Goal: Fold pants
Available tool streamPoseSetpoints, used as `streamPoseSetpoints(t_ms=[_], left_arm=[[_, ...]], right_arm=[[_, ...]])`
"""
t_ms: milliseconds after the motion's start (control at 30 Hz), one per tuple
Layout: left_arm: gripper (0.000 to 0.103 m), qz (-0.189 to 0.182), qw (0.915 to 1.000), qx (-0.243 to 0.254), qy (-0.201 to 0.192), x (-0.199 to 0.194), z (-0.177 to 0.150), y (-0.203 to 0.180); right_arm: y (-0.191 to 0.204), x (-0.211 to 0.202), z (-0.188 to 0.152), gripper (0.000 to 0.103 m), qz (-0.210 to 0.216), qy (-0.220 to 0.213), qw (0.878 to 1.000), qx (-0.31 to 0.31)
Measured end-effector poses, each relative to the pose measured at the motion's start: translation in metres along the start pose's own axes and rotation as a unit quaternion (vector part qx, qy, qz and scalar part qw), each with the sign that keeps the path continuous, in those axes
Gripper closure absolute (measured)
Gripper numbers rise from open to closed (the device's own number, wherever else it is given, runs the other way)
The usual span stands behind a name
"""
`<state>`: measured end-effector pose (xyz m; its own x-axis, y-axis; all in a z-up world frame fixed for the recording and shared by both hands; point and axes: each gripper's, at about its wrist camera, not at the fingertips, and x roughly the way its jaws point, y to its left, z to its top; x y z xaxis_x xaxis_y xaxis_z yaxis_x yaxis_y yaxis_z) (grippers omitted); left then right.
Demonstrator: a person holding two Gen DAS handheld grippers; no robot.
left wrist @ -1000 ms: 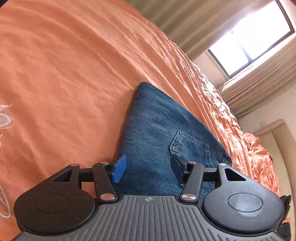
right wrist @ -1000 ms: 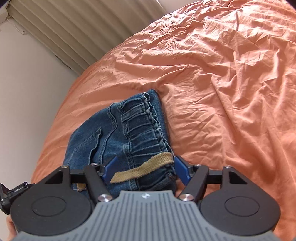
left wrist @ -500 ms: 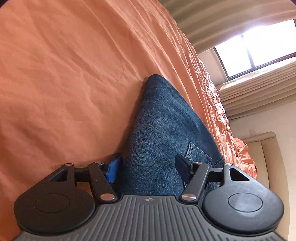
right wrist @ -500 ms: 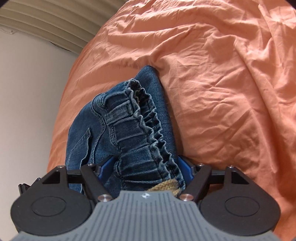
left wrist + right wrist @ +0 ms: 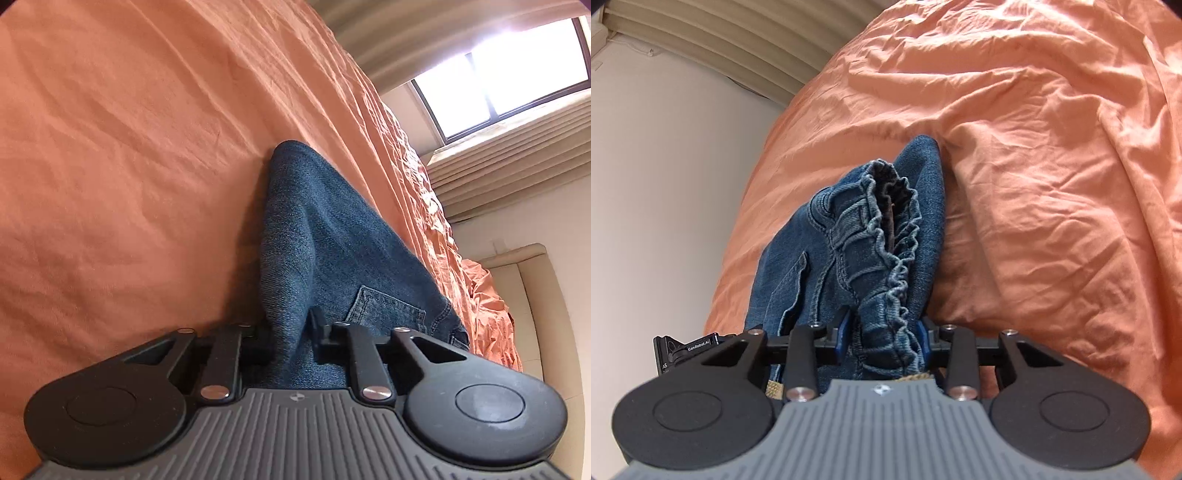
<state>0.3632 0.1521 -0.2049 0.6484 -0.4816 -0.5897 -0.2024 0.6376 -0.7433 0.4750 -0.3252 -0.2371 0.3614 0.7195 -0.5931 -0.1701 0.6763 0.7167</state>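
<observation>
1. Left wrist view shows the bed [image 5: 129, 166] with its orange sheet filling most of the scene; a window [image 5: 517, 62] is at the far side of the room.
2. On this bed lie the pants [image 5: 325, 236], blue jeans already folded into a compact bundle, with a back pocket [image 5: 388, 310] facing up.
3. In the right wrist view the elastic waistband [image 5: 894, 258] rises in gathers toward the camera.
4. The left tongs [image 5: 291, 332] are clenched on a denim edge near the pocket; the right tongs [image 5: 882, 336] are clenched on the bunched waistband.
5. My judgement: both ends are gripped to make one more fold or to lift the bundle. The next move needs both hands to travel together and keep the edges level, otherwise the layers can slip apart.
</observation>
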Motion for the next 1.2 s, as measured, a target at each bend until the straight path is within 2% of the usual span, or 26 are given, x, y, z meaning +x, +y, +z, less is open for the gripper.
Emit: streamPoseSetpoints(t_ms=[167,333,500,633,900,1200], left_arm=[[0.096,0.013,0.9989,0.042,-0.017,-0.015,-0.001,-0.026],[0.096,0.003,0.9977,0.065,-0.017,-0.035,-0.003,-0.049],[0.096,0.0,0.9965,0.083,-0.01,-0.061,-0.008,-0.06],[0.096,0.003,0.9958,0.089,-0.019,-0.082,-0.008,-0.062],[0.096,0.031,0.9941,0.091,-0.05,-0.133,0.012,-0.037],[0.096,0.085,0.9887,0.098,-0.076,-0.18,0.07,0.008]], right_arm=[[0.045,-0.021,0.001,0.077,-0.012,-0.002,0.999,-0.046],[0.089,-0.042,-0.013,0.077,-0.033,0.015,0.996,-0.086],[0.115,-0.053,-0.038,0.078,-0.036,0.012,0.996,-0.084],[0.134,-0.053,-0.054,0.078,-0.024,0.004,0.996,-0.084],[0.18,-0.014,-0.074,0.078,0.015,-0.008,0.997,-0.082],[0.232,0.08,-0.077,0.078,0.055,-0.004,0.996,-0.074]])
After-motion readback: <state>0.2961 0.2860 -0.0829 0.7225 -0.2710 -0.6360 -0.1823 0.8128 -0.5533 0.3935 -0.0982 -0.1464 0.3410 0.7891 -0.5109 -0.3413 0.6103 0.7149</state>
